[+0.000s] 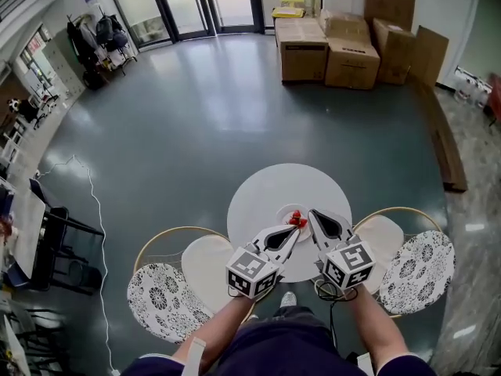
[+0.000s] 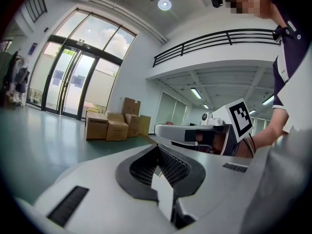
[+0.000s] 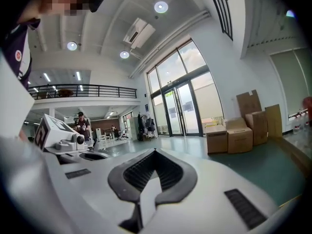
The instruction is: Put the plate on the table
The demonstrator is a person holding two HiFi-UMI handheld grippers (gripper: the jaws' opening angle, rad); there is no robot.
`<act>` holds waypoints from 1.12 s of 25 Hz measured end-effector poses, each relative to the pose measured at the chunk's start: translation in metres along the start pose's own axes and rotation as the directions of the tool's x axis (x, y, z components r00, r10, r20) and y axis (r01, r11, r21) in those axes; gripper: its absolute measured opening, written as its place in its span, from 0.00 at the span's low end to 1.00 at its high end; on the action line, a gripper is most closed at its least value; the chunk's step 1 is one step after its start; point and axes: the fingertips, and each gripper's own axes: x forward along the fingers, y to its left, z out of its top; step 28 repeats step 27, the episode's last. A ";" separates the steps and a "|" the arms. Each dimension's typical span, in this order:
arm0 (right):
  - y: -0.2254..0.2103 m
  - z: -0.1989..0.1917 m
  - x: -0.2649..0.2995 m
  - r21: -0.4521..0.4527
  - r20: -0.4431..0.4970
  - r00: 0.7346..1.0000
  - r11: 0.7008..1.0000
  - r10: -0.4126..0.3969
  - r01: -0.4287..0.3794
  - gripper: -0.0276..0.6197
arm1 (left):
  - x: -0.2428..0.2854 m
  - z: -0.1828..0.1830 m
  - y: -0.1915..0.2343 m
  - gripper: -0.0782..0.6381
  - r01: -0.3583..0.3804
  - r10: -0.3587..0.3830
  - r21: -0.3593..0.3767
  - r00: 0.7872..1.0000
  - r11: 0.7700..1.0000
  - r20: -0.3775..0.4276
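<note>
A small white plate (image 1: 291,212) with red pieces on it lies on the round white table (image 1: 258,202), near the middle. My left gripper (image 1: 295,227) is shut, its tips at the plate's near edge. My right gripper (image 1: 311,213) is shut too, its tips at the plate's right edge. In the left gripper view the dark pads (image 2: 170,165) meet at the tip, and only a white strip shows in the gap behind. The right gripper view shows the same with its pads (image 3: 165,169). I see nothing clamped in either.
Two wire chairs with patterned cushions stand by the table, one at the left (image 1: 160,300) and one at the right (image 1: 427,271). Cardboard boxes (image 1: 337,49) are stacked at the far wall. A cable (image 1: 90,210) runs over the floor at the left.
</note>
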 end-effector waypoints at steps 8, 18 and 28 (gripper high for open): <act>0.018 0.026 -0.015 -0.042 0.056 0.997 0.998 0.048 -0.046 0.05 | -0.009 0.010 -0.015 0.12 0.001 -0.001 0.019 1.000 1.000 0.028; 0.031 0.041 -0.022 -0.067 0.085 0.993 0.995 0.079 -0.074 0.05 | -0.017 0.021 -0.022 0.12 -0.001 -0.002 0.039 0.998 0.999 0.055; 0.033 0.045 -0.029 -0.070 0.108 0.989 0.993 0.098 -0.091 0.05 | -0.017 0.021 -0.028 0.12 -0.007 0.003 0.057 0.998 0.998 0.057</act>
